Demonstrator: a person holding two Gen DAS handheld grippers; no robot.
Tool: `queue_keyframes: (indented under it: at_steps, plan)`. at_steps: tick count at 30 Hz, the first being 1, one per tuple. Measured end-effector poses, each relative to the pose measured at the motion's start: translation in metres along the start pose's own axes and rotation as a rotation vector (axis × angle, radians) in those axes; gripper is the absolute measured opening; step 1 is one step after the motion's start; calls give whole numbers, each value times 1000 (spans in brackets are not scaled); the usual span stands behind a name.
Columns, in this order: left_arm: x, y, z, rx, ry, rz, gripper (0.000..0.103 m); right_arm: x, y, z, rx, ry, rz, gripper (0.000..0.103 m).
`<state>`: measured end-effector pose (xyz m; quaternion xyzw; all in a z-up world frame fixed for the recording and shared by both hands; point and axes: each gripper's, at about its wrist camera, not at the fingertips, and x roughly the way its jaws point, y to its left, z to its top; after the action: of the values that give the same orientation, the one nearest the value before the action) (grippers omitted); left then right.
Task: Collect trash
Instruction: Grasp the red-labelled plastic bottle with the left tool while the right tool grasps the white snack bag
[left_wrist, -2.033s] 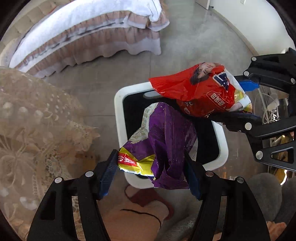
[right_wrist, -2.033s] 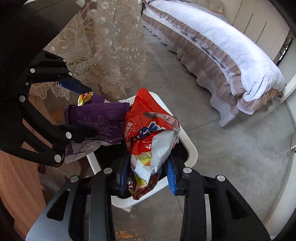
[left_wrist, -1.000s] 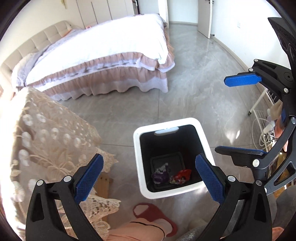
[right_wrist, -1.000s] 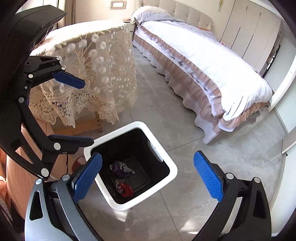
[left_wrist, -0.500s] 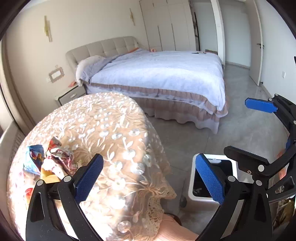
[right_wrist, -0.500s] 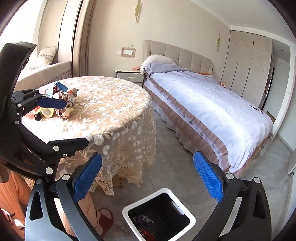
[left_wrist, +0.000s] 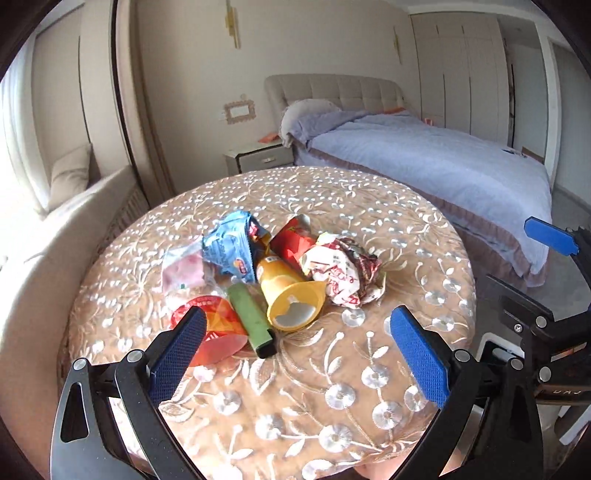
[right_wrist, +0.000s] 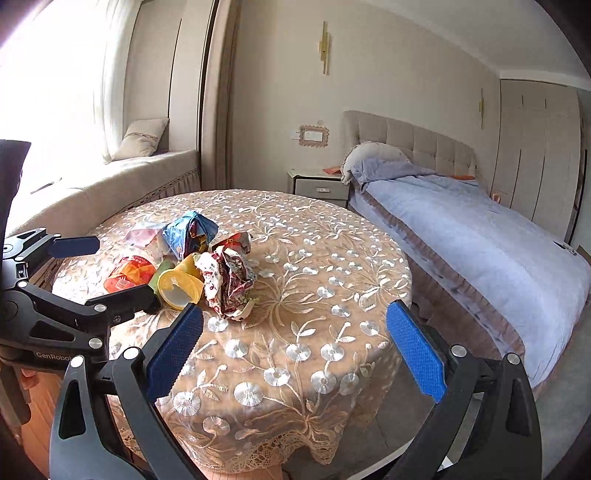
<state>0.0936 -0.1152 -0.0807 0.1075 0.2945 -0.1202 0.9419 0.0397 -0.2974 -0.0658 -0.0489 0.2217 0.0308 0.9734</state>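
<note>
Trash (left_wrist: 280, 273) back in view, bin gone, claws empty

Both grippers (left_wrist: 295, 345) (right_wrist: 295, 343): black skeletal frames w/ silver screws, blue textured pads, "GenRobot" lettering on one.

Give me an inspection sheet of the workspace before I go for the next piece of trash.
Surface: round table under an embroidered lace cloth.
Job's things: trash in one cluster: crumpled red-and-white wrapper, yellow cup on its side, green stick pack, orange-red cup, blue wrapper, red packet, pink-and-clear bag.
Clutter: nothing seen.
Grippers: left gripper open, empty; right gripper open, empty; both short of the pile.
Cables: nothing seen.
Surroundings: bed, nightstand, window seat; white bin edge beside the table.
</note>
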Motion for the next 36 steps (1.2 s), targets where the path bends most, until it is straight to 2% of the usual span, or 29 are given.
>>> queue_keyframes:
  at_steps: [4, 7, 9, 13, 15, 16, 17, 18, 19, 21, 22, 23, 24, 25, 26, 27, 28, 31, 36]
  plan:
    - [22, 49, -19, -95, 94, 76, 98, 32, 23, 9, -21, 50, 22, 99]
    - [36, 79, -29, -170, 147, 83, 98, 59, 31, 13, -1, 100, 59, 99]
    - [45, 88, -31, -194, 174, 88, 98, 76, 34, 16, 15, 133, 82, 99]
    - [60, 97, -33, -194, 198, 116, 98, 104, 38, 22, 29, 189, 72, 99]
    - [66, 101, -33, -206, 205, 100, 95, 116, 35, 24, 64, 222, 92, 99]
    - [70, 102, -33, -210, 212, 85, 91, 122, 34, 24, 79, 237, 111, 99]
    - [75, 102, -32, -212, 221, 73, 80, 126, 33, 25, 91, 248, 127, 99]
    - [78, 104, -31, -219, 227, 62, 74, 130, 33, 25, 97, 257, 131, 99]
    - [84, 105, -30, -223, 234, 51, 72, 135, 35, 26, 93, 268, 130, 99]
    - [93, 106, -28, -222, 246, 45, 59, 142, 38, 27, 85, 285, 127, 99]
    - [96, 106, -26, -219, 243, 36, 57, 146, 39, 28, 84, 291, 126, 99]
    - [98, 107, -24, -216, 236, 24, 49, 149, 40, 28, 83, 299, 125, 98]
    - [100, 107, -22, -212, 235, 8, 37, 152, 40, 28, 85, 310, 126, 95]
    - [102, 106, -19, -212, 230, -6, 32, 155, 40, 27, 92, 327, 134, 88]
    - [103, 106, -17, -209, 227, 5, 25, 158, 39, 25, 98, 341, 143, 74]
    - [105, 105, -16, -204, 223, 14, 21, 161, 39, 23, 104, 356, 156, 65]
    - [106, 106, -15, -202, 223, 13, 21, 164, 39, 19, 109, 375, 170, 51]
    - [102, 109, -14, -202, 204, 10, 18, 161, 38, 15, 114, 357, 178, 48]
    - [77, 113, -9, -226, 145, 13, 5, 139, 33, 20, 131, 307, 181, 47]
